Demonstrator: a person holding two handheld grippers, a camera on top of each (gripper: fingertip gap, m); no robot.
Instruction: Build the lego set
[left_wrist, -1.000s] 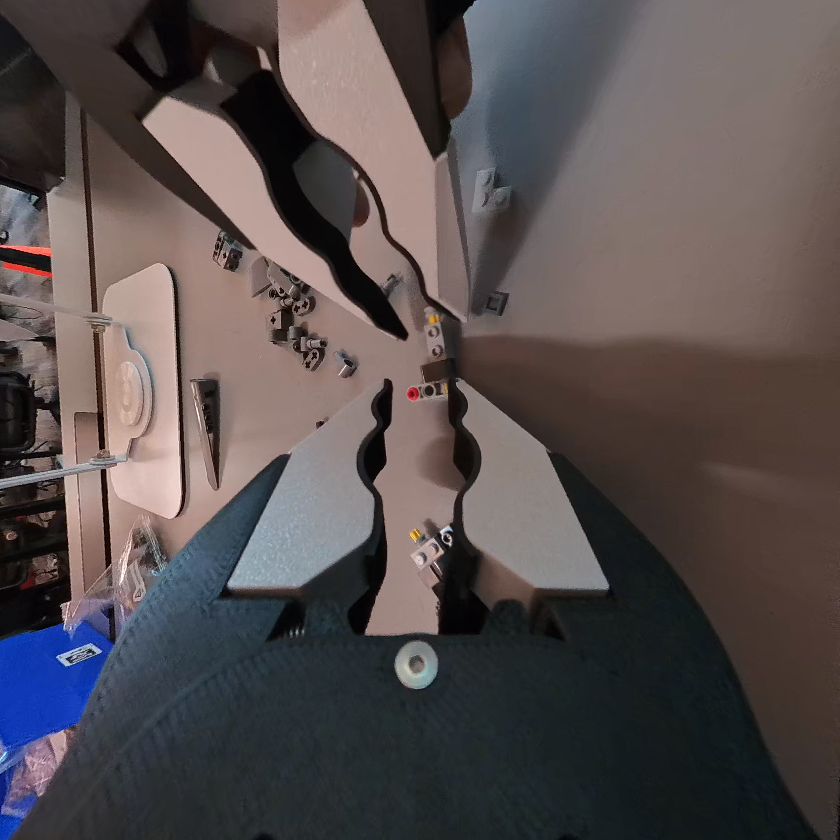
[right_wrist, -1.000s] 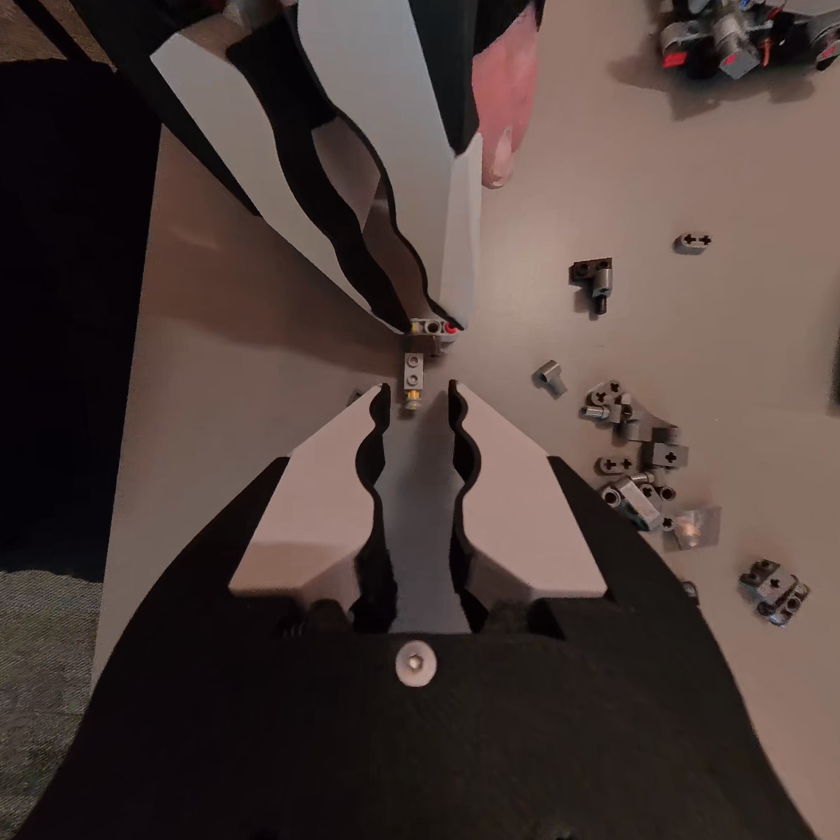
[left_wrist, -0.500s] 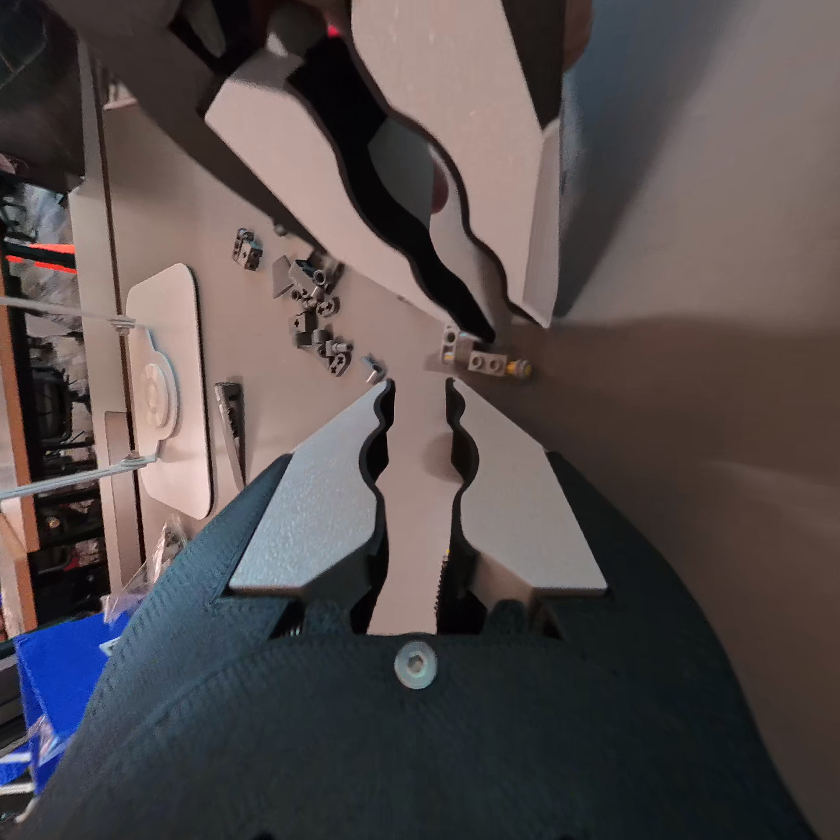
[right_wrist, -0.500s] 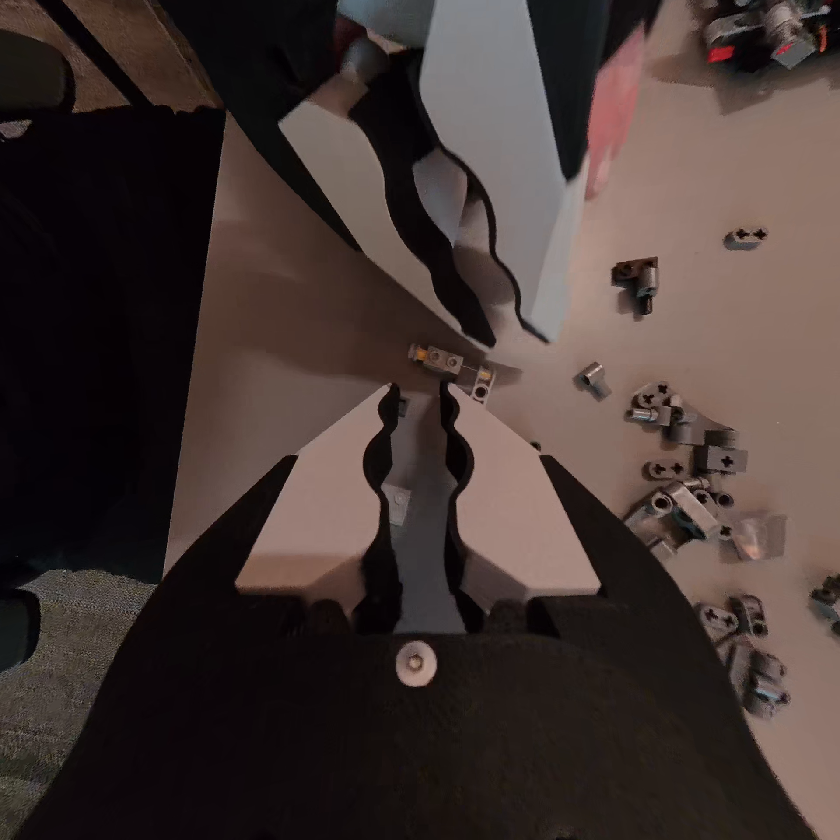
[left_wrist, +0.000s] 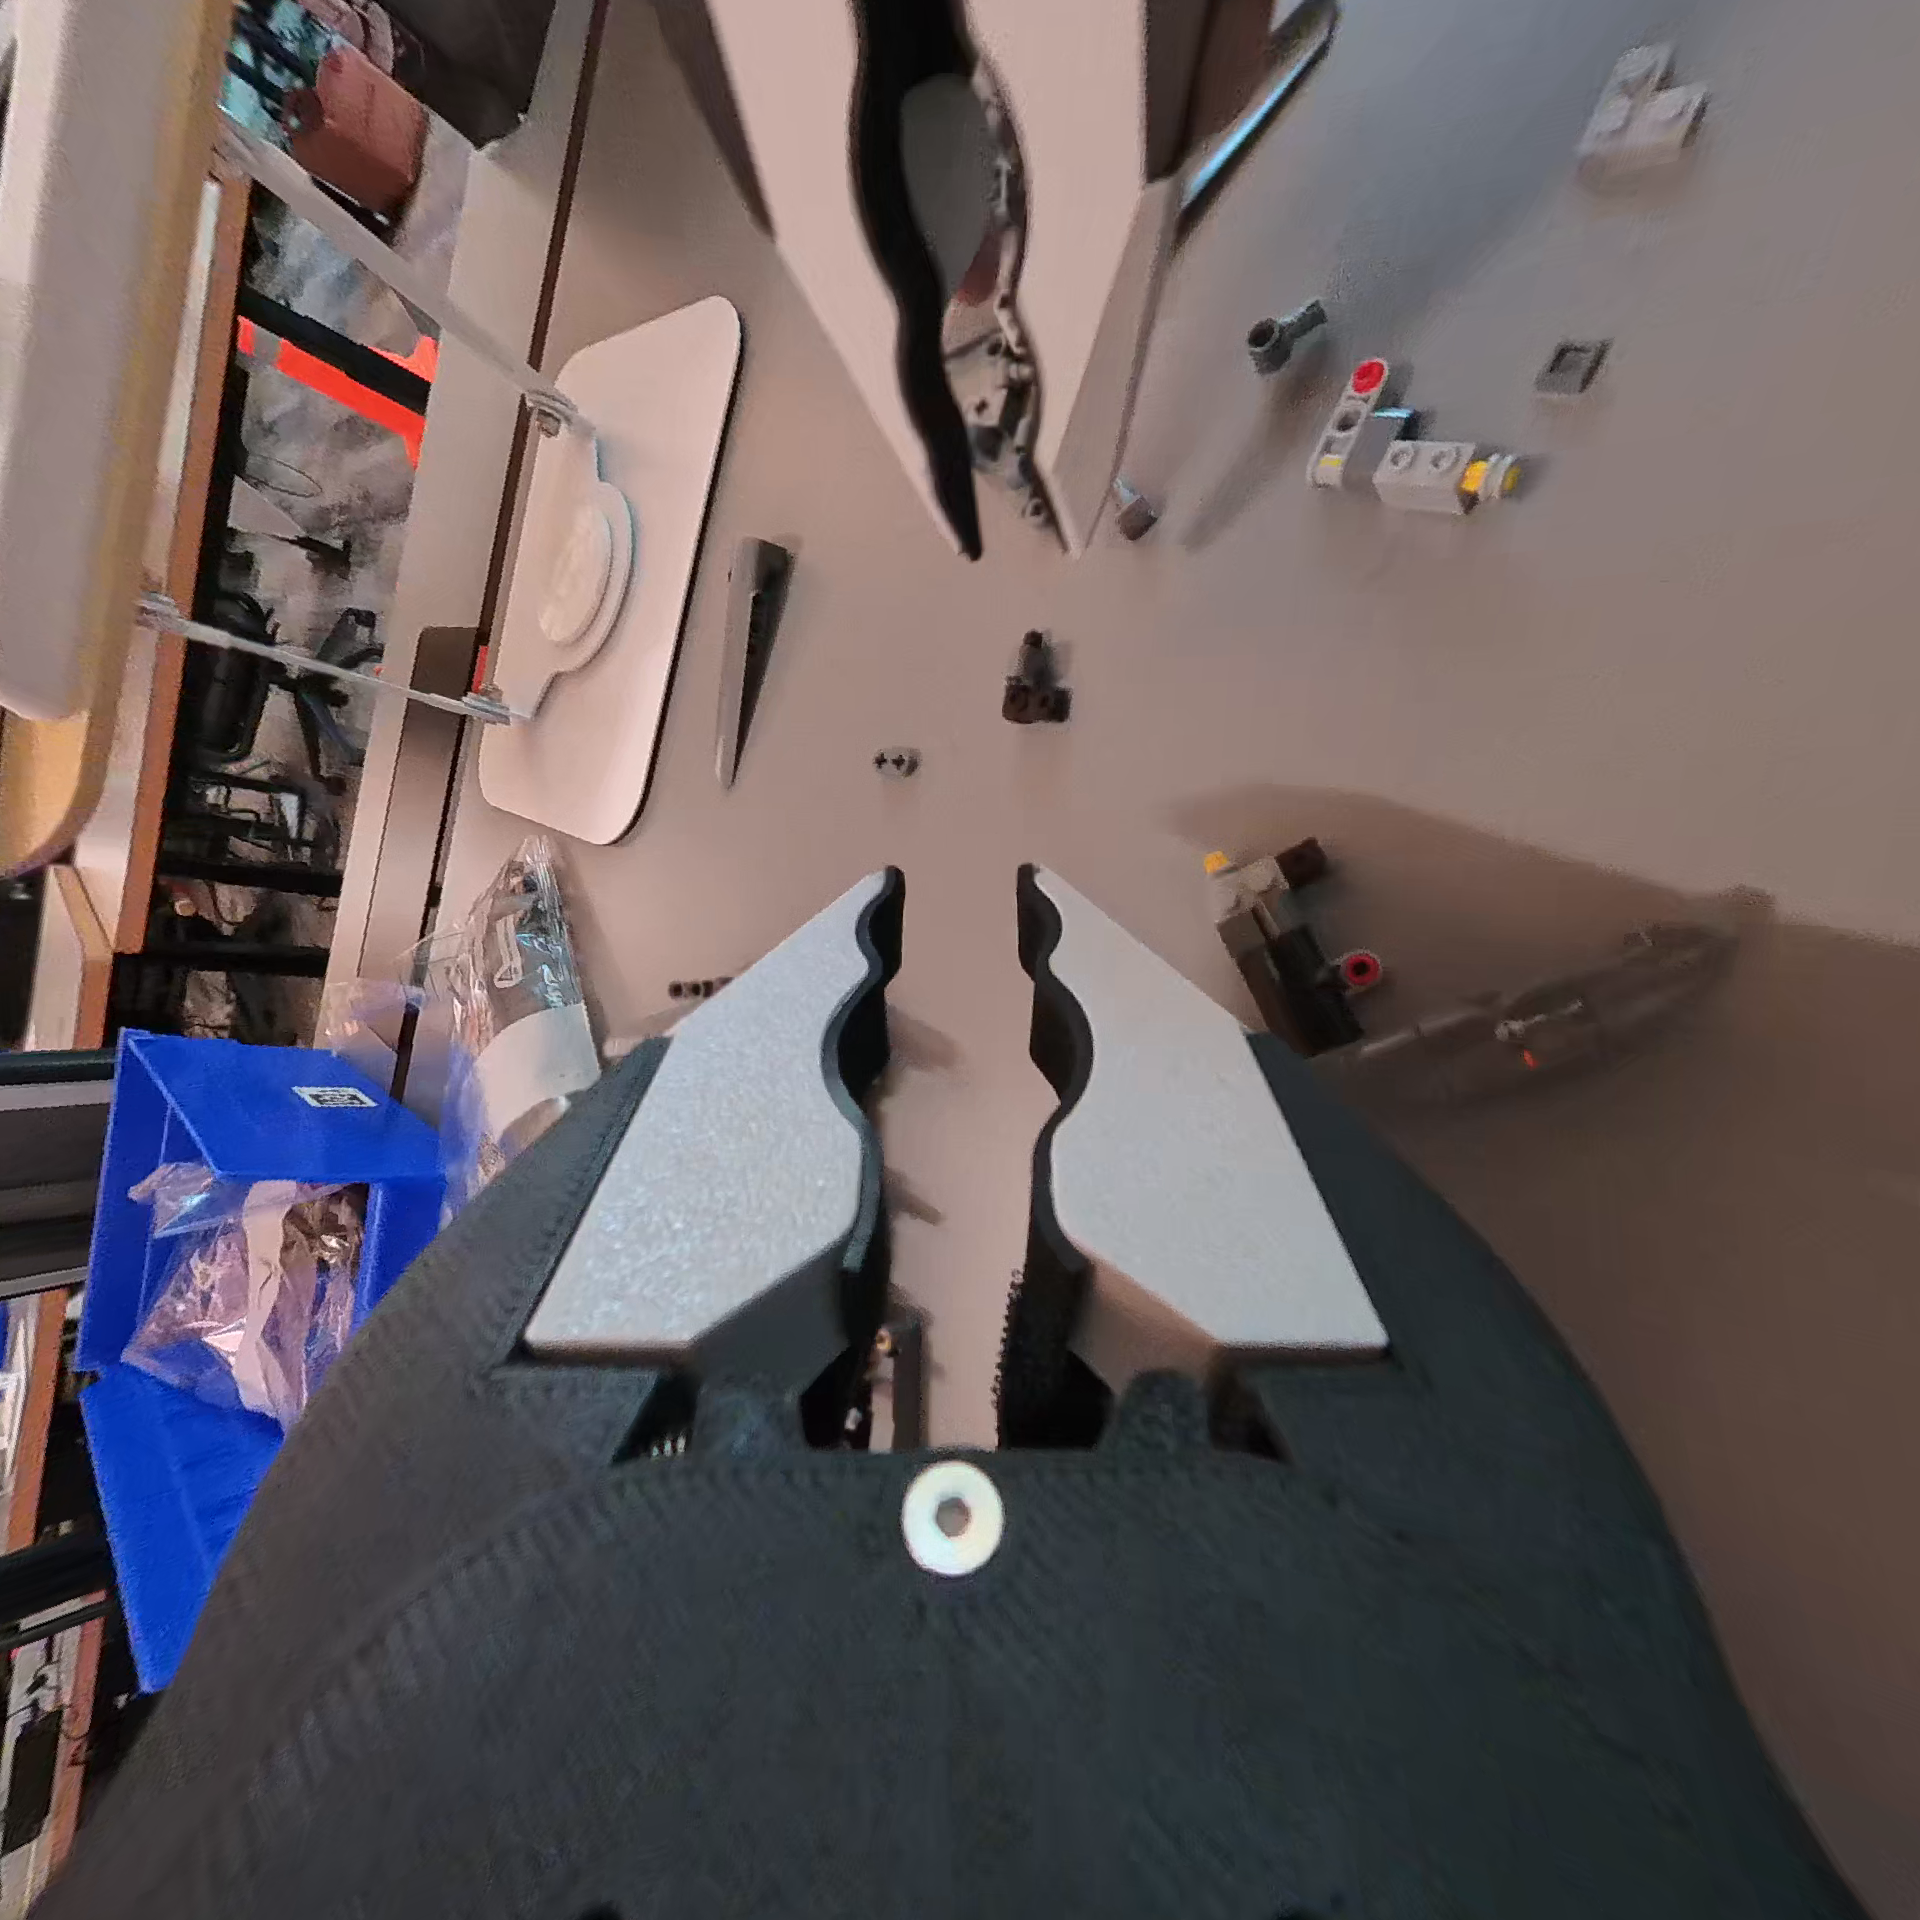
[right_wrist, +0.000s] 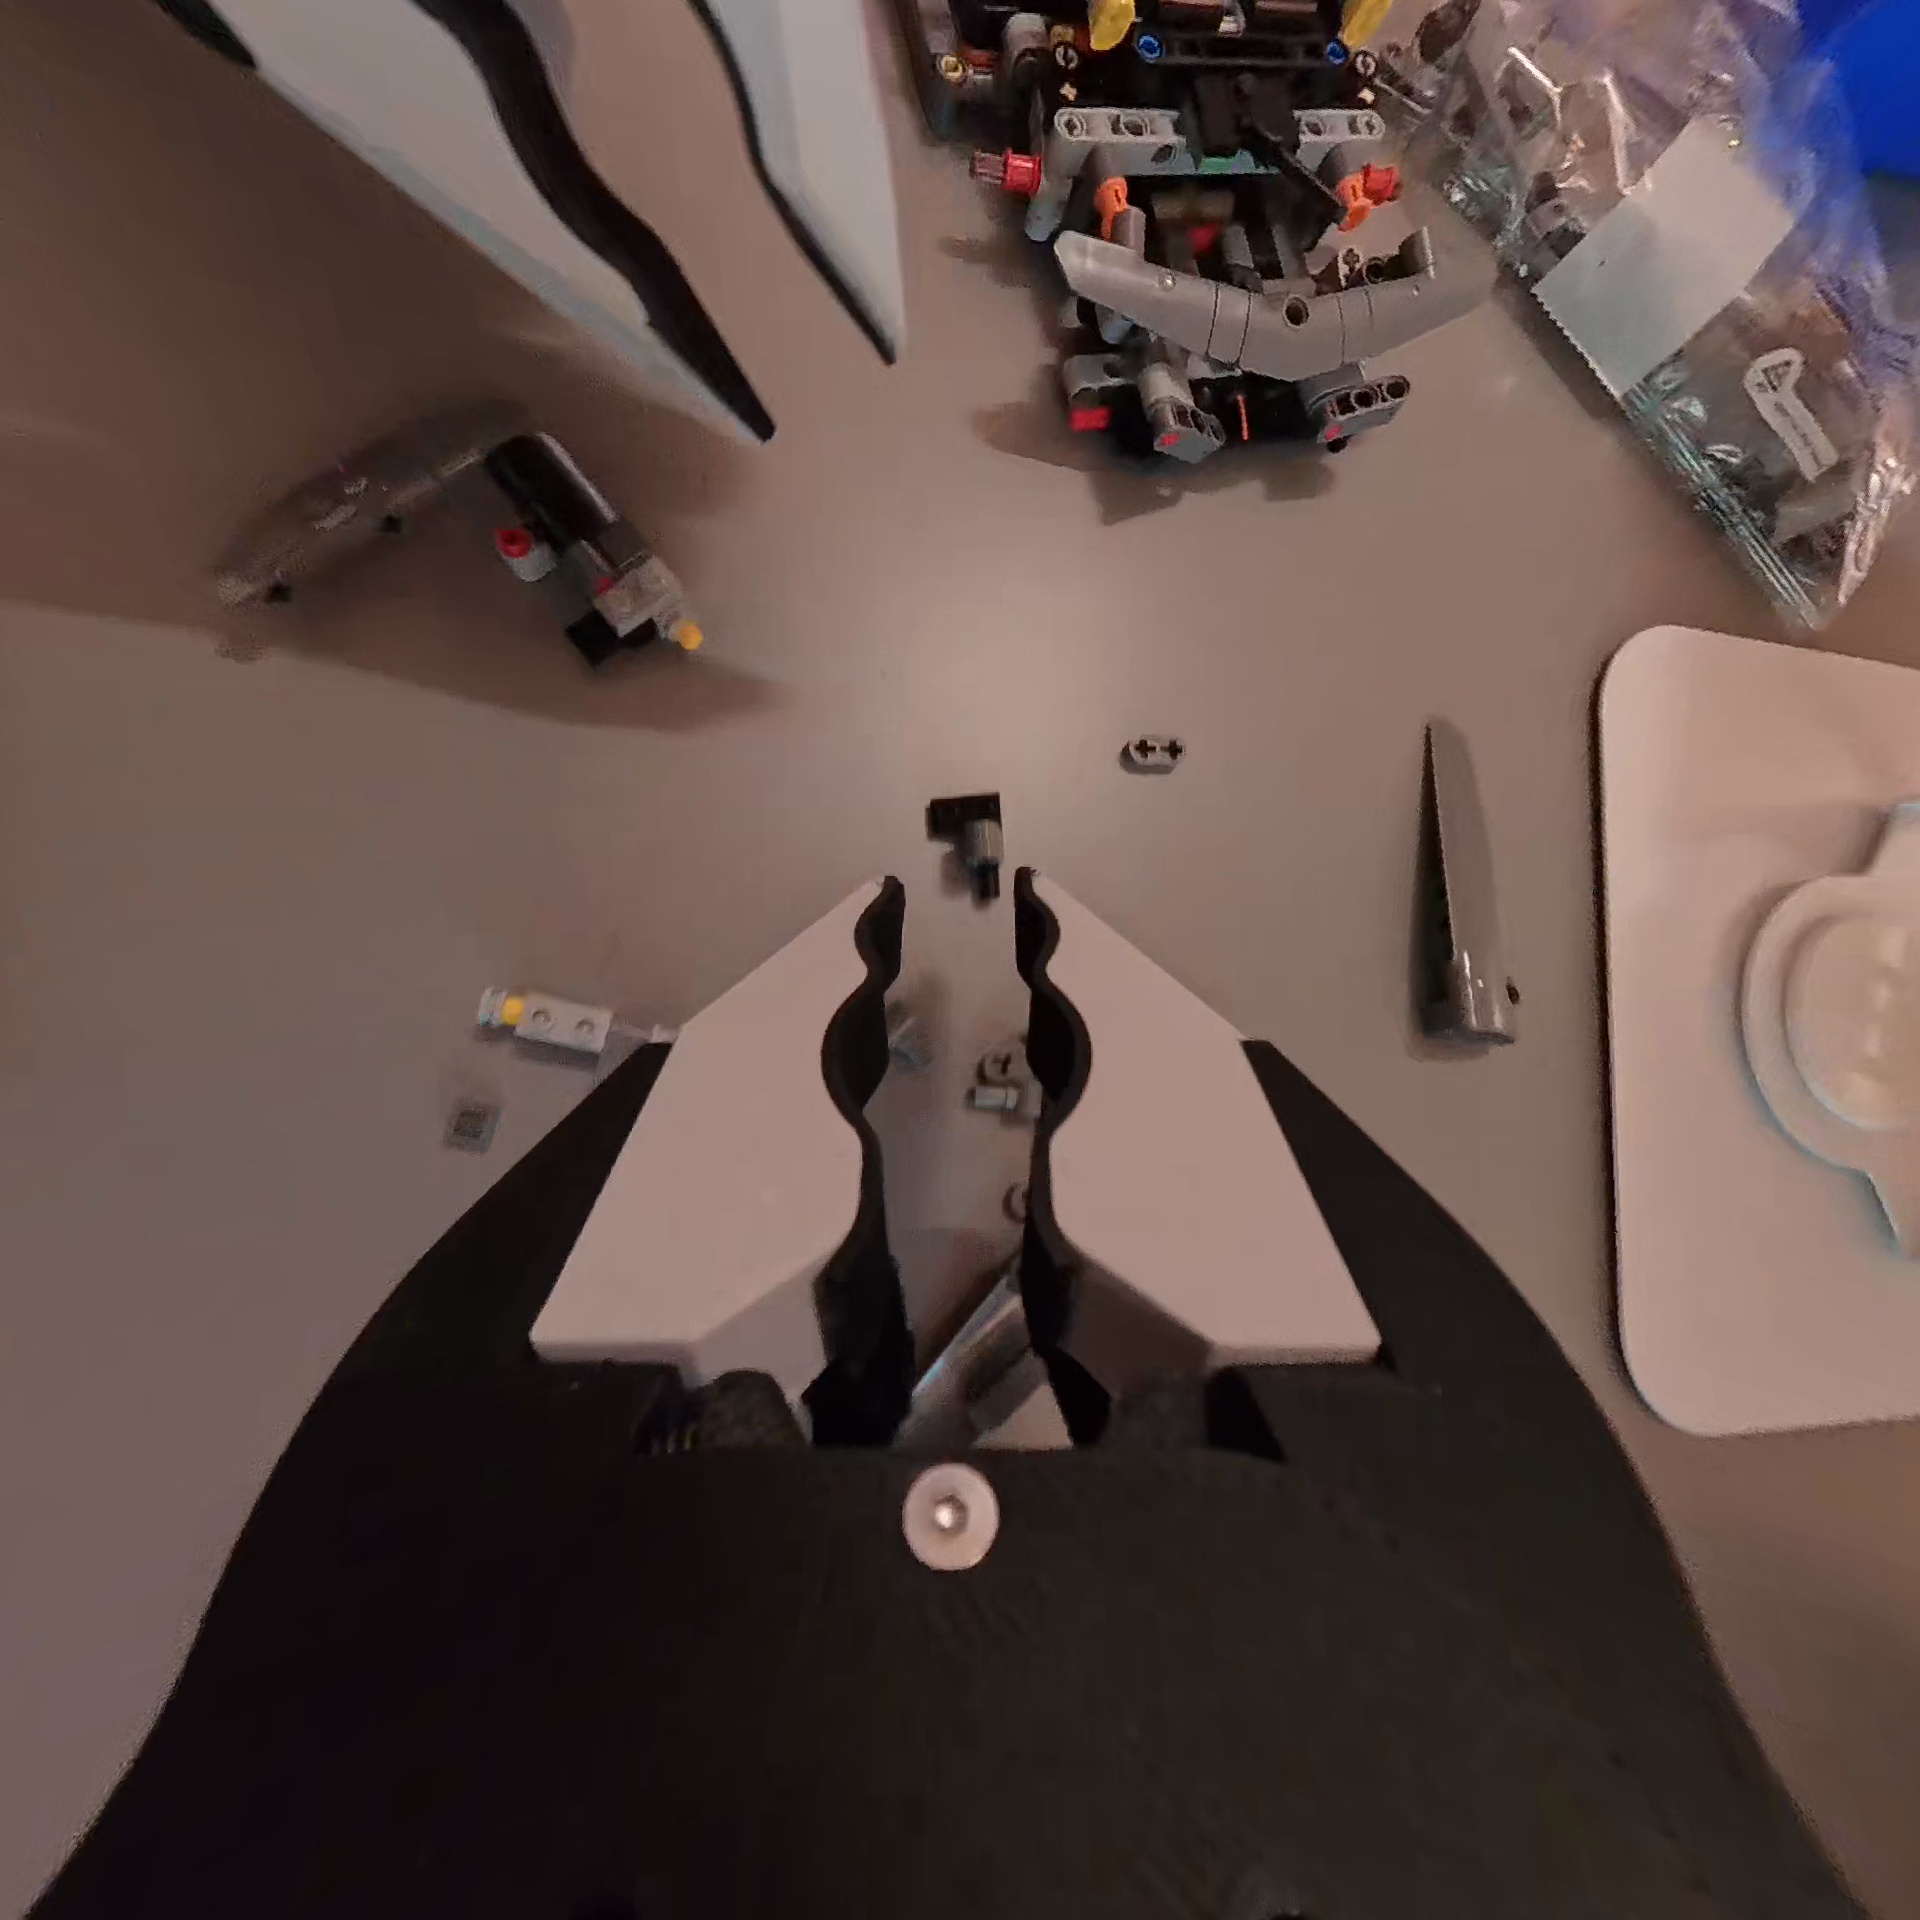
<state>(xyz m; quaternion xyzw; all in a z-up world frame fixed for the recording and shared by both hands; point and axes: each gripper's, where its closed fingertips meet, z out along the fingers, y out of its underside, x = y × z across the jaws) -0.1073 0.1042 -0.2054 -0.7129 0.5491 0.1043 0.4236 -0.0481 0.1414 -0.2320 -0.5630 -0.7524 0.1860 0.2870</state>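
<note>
Reference for all positions: the small black connector with a grey pin (right_wrist: 966, 831), lying flat on the table (right_wrist: 312, 831).

Right gripper (right_wrist: 956, 883) is hovering right over the near side of that connector. Its fingers are standing apart with nothing between the pads. The pin end is pointing into the gap at the tips, and neither pad is touching it. A few small grey pieces (right_wrist: 1003, 1081) are lying on the table under the fingers, nearer the gripper body than the connector.

Left gripper (left_wrist: 958, 878) is facing the connector (left_wrist: 1036, 686) from the opposite side. It is sitting near it but clear of it. Its fingers are also apart and gripping nothing, with only bare table showing between them.

Seen from the right wrist:
- Just right of the connector, a grey two-hole link (right_wrist: 1153, 751) is lying loose.
- Further right is a grey tapered panel (right_wrist: 1460, 904), then a white rounded board (right_wrist: 1714, 1351).
- Left and beyond, a short black sub-assembly with red and yellow pins (right_wrist: 582, 561) is sitting in shadow.
- Left and nearer, a grey brick with a yellow pin (right_wrist: 545, 1018) is lying beside the right gripper's left finger.
- Well beyond the connector is a partly built model (right_wrist: 1226, 260). To the right of the model are clear bags of parts (right_wrist: 1683, 260).
- A blue bin (left_wrist: 239, 1143) is showing at the table edge in the left wrist view only.
</note>
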